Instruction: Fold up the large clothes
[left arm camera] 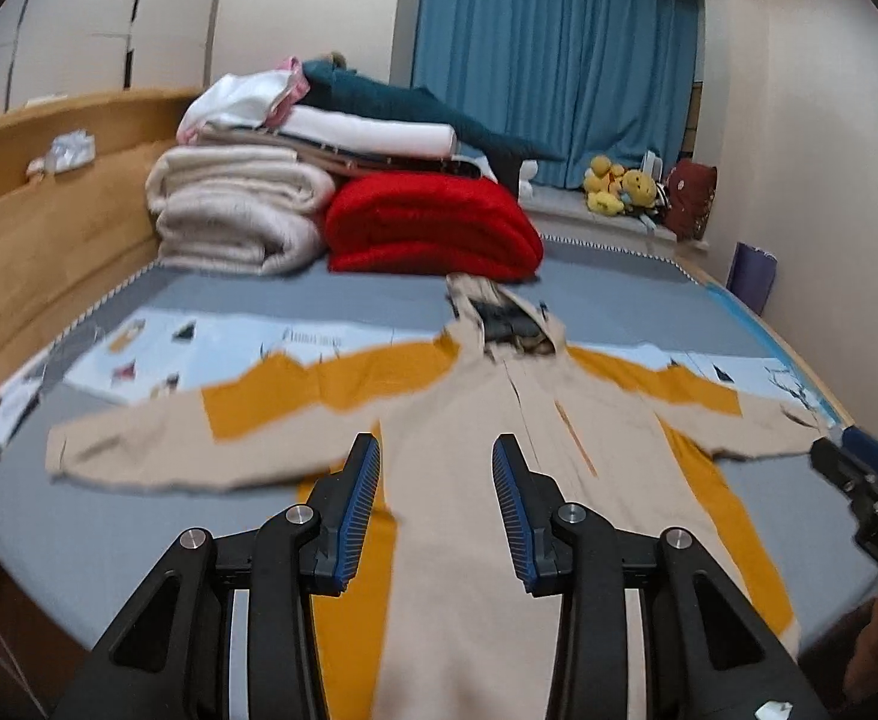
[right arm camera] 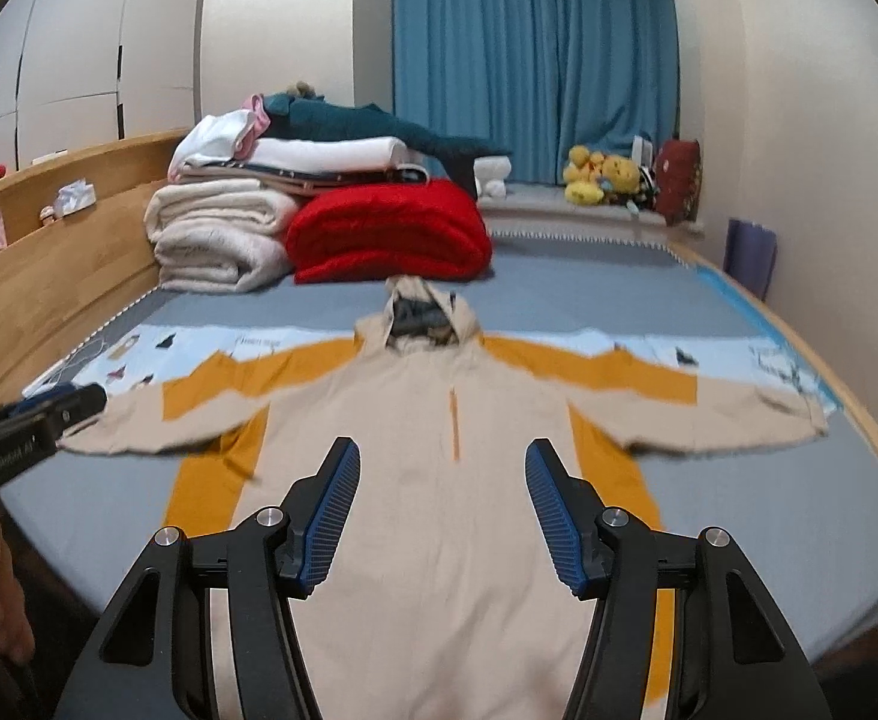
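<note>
A beige hooded jacket (left arm camera: 457, 468) with orange panels lies flat on the grey bed, front up, both sleeves spread out sideways, hood toward the far end. It also shows in the right wrist view (right arm camera: 439, 480). My left gripper (left arm camera: 436, 450) is open and empty, held above the jacket's lower body. My right gripper (right arm camera: 442, 450) is open and empty, also above the lower body. The right gripper shows at the right edge of the left wrist view (left arm camera: 859, 468), near the right sleeve cuff. The left gripper shows at the left edge of the right wrist view (right arm camera: 37, 414), near the left cuff.
A folded red blanket (left arm camera: 433, 225), beige blankets (left arm camera: 235, 216) and stacked clothes sit at the far end of the bed. A wooden headboard shelf (left arm camera: 37, 228) runs along the left. Plush toys (left arm camera: 619, 183) sit by the blue curtain. A wall is on the right.
</note>
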Demonstrator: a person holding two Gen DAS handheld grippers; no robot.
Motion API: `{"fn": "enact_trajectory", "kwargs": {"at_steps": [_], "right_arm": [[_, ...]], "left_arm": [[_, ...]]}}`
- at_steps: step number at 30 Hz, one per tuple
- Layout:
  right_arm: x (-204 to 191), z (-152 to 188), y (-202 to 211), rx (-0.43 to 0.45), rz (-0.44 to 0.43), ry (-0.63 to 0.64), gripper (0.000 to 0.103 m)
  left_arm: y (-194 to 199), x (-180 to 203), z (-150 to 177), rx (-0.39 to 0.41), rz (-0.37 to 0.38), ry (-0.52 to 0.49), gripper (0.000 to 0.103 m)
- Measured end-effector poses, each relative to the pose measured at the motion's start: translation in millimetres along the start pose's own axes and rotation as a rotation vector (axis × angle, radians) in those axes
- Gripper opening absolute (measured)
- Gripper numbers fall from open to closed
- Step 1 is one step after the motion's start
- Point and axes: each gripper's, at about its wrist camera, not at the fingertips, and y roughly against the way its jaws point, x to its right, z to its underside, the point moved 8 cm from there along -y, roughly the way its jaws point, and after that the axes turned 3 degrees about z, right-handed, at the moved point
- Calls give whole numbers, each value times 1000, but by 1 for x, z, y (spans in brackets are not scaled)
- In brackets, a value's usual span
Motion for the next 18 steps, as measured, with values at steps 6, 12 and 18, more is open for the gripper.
{"fn": "enact_trajectory", "kwargs": {"at_steps": [6,12,18], "right_arm": [[3,-60,-43,67,-2,17,55],[-1,-116,-96,124,-20,28,55],[1,-140,-154,136,-41,47,55]], "left_arm": [[-58,-19,-39,-4,20,-57,36],[-125,-90,-41,-81,-20,40,37],[-181,-202,4,-192,-173,130,28]]}}
